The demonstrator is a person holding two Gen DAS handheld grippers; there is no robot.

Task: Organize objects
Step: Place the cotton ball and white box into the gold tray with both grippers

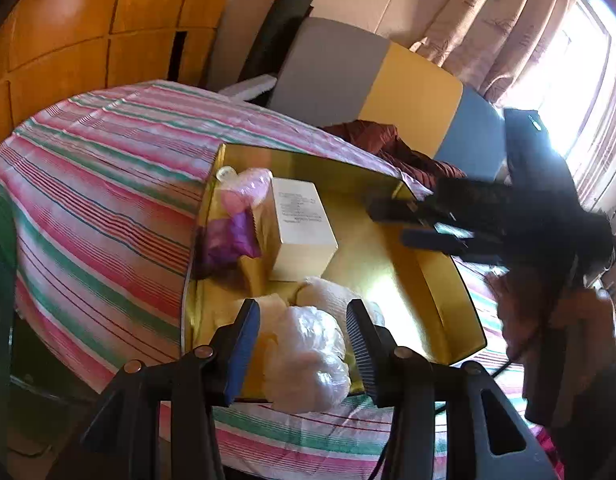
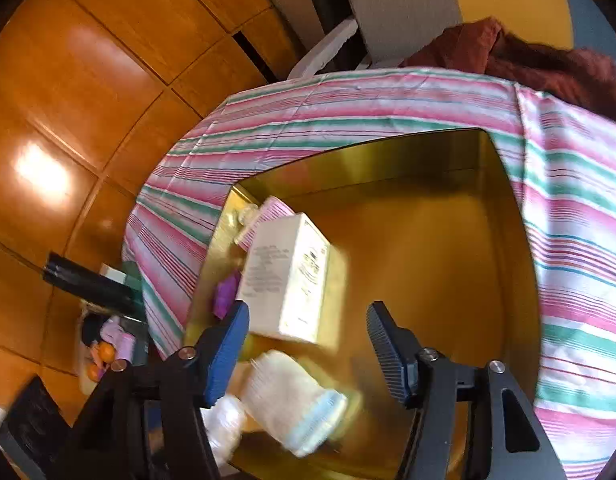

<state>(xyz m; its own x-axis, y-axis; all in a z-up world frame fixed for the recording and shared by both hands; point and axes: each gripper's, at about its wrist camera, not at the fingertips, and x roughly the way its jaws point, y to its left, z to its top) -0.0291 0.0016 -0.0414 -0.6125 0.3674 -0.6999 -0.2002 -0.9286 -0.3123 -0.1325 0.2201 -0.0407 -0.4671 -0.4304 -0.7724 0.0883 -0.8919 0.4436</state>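
Left wrist view is showing the left gripper [image 1: 304, 344] hanging with its jaws partly apart around a clear bag [image 1: 308, 360] at the near edge of the gold tray [image 1: 448, 300]; the pads are not visibly pressing on it, so it looks released rather than held. The tray is sitting on a striped cloth [image 1: 108, 184] and already holding a white box [image 1: 300, 232] near its middle, a purple bag [image 1: 228, 236] and a pink bag [image 1: 248, 188] along its left wall, and a white cloth roll [image 1: 332, 292] beside the clear bag. The right gripper [image 2: 308, 344] is hovering over the tray with jaws moderately wide and nothing between them. Judging by this, most things are already in the tray and its right half is lying bare; no loose items are showing on the cloth, so little seems left.
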